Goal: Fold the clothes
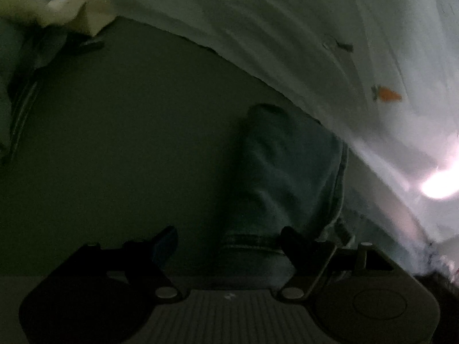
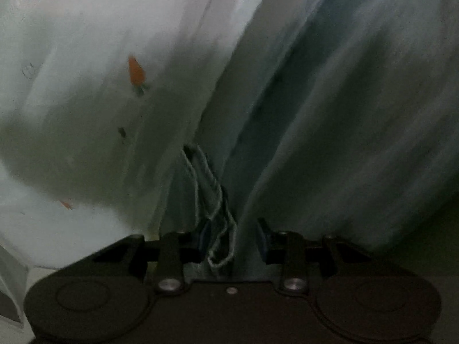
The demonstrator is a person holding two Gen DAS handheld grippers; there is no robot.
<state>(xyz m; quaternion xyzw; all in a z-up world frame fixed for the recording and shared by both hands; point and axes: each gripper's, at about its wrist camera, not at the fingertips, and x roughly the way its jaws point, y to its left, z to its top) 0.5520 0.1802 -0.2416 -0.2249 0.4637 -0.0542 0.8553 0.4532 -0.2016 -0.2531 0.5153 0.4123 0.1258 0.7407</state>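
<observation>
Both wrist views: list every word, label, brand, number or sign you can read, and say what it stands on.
No readable text in either view.
Pale cloth: printed orange carrots only, pictures rather than writing; faint dark marks near its upper left are too blurred to read.
Blue-grey garment: no label or writing visible.
Both gripper bodies: no legible marking.

Left gripper (image 1: pixel 226 242) agape, right gripper (image 2: pixel 233 242) narrower

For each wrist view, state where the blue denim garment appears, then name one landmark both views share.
Left wrist: blue denim garment lies lower centre-right, its hem between the open left gripper.
Right wrist: it fills the right half, a fold reaching into the right gripper.
Shared landmark: white cloth with orange carrot print.
</observation>
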